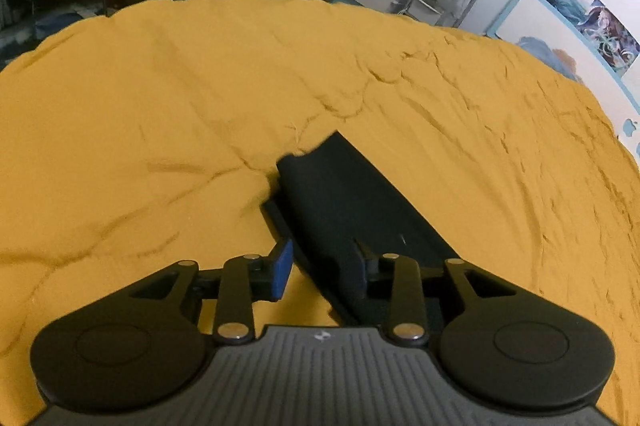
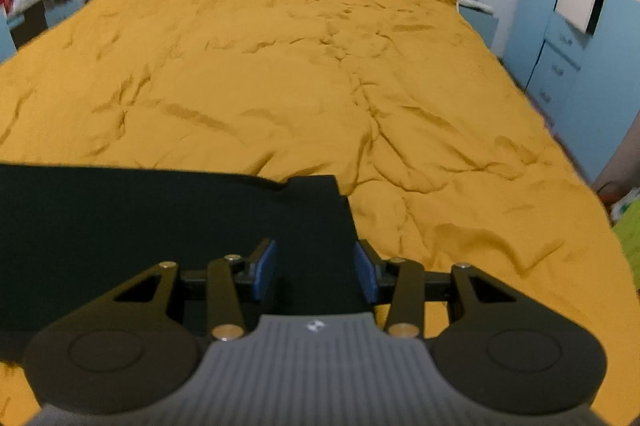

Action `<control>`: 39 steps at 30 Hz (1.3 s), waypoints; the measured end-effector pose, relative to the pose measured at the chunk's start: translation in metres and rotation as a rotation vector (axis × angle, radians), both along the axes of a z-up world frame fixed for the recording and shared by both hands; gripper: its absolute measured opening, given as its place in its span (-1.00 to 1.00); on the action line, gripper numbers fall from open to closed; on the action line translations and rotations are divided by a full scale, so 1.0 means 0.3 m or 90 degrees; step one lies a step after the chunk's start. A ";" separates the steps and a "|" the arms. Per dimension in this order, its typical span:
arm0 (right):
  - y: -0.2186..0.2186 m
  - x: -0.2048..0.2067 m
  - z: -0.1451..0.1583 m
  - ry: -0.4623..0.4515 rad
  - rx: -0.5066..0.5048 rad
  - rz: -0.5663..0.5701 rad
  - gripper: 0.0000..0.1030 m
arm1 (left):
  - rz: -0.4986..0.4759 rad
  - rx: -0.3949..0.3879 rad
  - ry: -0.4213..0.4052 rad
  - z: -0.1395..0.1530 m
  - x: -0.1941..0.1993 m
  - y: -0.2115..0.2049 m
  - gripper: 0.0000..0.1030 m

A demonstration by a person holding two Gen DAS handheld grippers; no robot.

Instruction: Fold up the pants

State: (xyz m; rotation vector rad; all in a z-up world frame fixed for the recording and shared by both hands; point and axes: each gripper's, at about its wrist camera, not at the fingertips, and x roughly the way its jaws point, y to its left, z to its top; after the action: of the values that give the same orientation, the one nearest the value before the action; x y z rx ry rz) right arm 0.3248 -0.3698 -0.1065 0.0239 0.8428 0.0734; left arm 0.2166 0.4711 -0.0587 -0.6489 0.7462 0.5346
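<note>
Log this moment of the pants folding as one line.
pants: folded, on yellow bedspread | left hand-held gripper: open | right hand-held gripper: open

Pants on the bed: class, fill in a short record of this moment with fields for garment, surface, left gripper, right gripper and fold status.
garment: dark pants, laid flat, layered
surface: wrinkled mustard-yellow bedspread
left gripper: jaws apart above one narrow end of the pants, nothing pinched
right gripper: jaws apart over the other end's corner, nothing pinched
fold status: pants lie in a long strip, partly folded
</note>
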 end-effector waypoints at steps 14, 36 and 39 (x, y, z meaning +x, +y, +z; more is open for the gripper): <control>-0.164 0.331 -0.158 0.039 0.170 0.054 -0.24 | 0.010 0.041 0.026 0.084 0.082 -0.185 -0.26; -0.346 0.449 -0.269 0.112 0.418 0.082 -0.35 | -0.030 0.086 0.049 0.181 0.160 -0.382 -0.26; -0.363 0.460 -0.296 0.139 0.444 0.092 -0.34 | -0.029 0.089 0.044 0.191 0.160 -0.385 -0.26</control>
State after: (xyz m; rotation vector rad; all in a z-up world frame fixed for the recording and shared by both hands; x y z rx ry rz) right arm 0.4627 -0.4786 -0.1953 0.6364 1.0019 0.5051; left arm 0.2645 0.3556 -0.0014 -0.4847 0.7800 0.5648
